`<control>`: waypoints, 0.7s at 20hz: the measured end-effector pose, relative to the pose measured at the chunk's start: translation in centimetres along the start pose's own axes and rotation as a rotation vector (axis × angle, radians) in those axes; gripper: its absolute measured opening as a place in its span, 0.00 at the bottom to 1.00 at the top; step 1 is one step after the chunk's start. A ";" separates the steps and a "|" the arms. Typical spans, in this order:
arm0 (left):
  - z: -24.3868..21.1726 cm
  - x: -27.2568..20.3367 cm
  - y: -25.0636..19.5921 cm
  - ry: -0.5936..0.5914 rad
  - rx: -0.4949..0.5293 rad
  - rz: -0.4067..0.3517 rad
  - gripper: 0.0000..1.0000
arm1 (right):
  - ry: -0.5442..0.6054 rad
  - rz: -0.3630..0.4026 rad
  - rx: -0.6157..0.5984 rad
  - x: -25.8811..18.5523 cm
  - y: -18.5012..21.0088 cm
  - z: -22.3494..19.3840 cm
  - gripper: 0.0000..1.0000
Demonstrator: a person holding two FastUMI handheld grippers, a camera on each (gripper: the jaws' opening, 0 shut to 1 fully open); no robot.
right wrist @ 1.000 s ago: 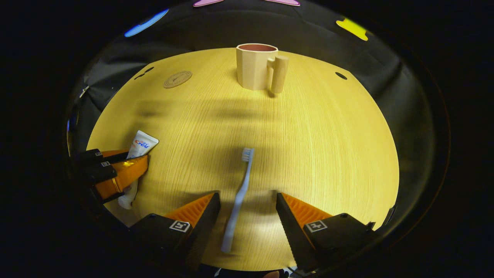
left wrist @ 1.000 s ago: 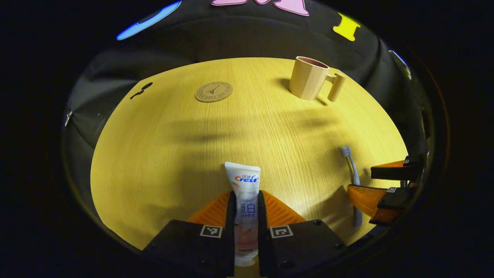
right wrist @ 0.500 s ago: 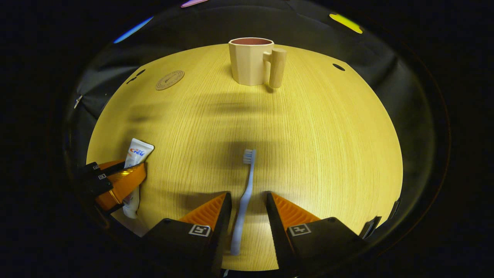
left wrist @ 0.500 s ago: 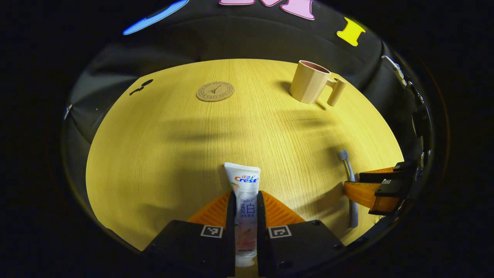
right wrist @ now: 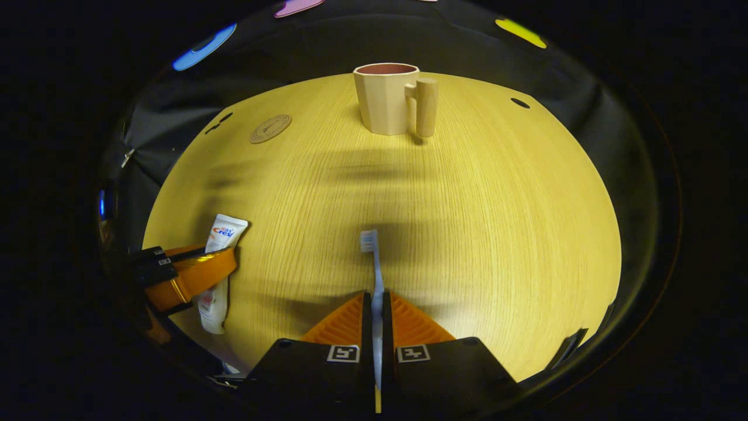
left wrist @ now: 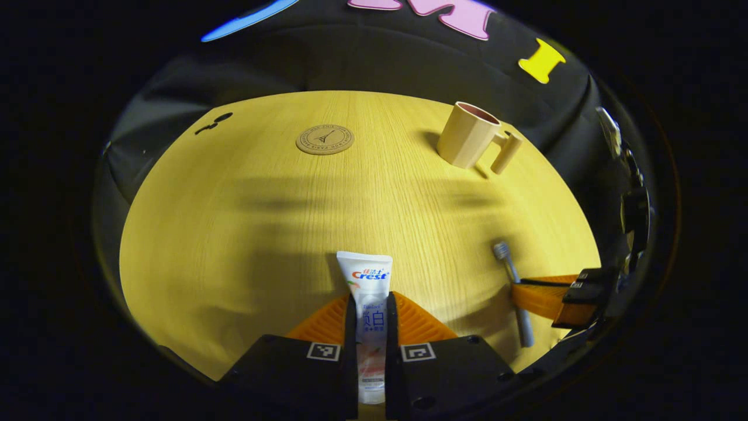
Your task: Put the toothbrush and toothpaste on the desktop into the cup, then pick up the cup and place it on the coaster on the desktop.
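Observation:
My left gripper [left wrist: 370, 304] is shut on the white toothpaste tube [left wrist: 368, 283], whose flat end points away from me over the round wooden table [left wrist: 263, 222]. My right gripper [right wrist: 377, 304] is shut on the handle of the pale blue toothbrush [right wrist: 374, 263], bristles pointing forward. The beige cup [right wrist: 388, 99] with its peg handle stands upright at the far side, also the cup [left wrist: 467, 134] in the left gripper view. The round cork coaster [left wrist: 325, 140] lies far left of the cup. Each view shows the other gripper at its edge: right gripper [left wrist: 546, 298], left gripper [right wrist: 193, 275].
Black cloth walls the table at the back and sides. Small dark holes [left wrist: 213, 123] mark the tabletop at the far left, and another hole [right wrist: 519, 103] lies at the far right. A broad stretch of bare wood lies between the grippers and the cup.
My right gripper has closed from wide open onto the toothbrush handle. The left gripper has kept its hold on the toothpaste and shifted slightly.

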State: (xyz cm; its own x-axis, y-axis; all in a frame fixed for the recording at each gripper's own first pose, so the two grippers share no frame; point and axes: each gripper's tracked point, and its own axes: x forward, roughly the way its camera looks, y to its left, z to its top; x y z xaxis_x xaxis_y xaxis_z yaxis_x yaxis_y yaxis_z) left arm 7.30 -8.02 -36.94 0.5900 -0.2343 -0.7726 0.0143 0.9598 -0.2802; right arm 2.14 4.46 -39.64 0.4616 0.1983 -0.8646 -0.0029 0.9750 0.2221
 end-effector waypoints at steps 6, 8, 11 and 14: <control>5.5 -3.6 -2.5 -0.201 -0.021 -0.052 0.17 | -0.254 0.113 0.039 -4.0 -0.7 4.3 0.08; 8.5 -5.4 -3.9 -0.299 -0.023 -0.088 0.22 | -0.362 0.151 0.044 -6.6 -1.2 6.7 0.08; 13.7 -7.8 -7.5 -0.453 -0.026 -0.157 0.22 | -0.474 0.181 0.047 -9.5 -2.8 8.1 0.08; 19.1 -9.5 -11.0 -0.582 -0.061 -0.237 0.17 | -0.524 0.212 0.076 -11.6 -4.3 8.4 0.08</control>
State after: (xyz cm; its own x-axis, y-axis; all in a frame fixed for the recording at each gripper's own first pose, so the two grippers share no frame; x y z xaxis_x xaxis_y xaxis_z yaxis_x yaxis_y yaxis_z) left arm 16.95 -13.40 -15.60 0.9194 -0.3008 -0.2534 0.1626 0.8774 -0.4513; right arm 4.30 -2.85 -26.78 0.8361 0.2941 -0.4631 -0.0887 0.9055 0.4150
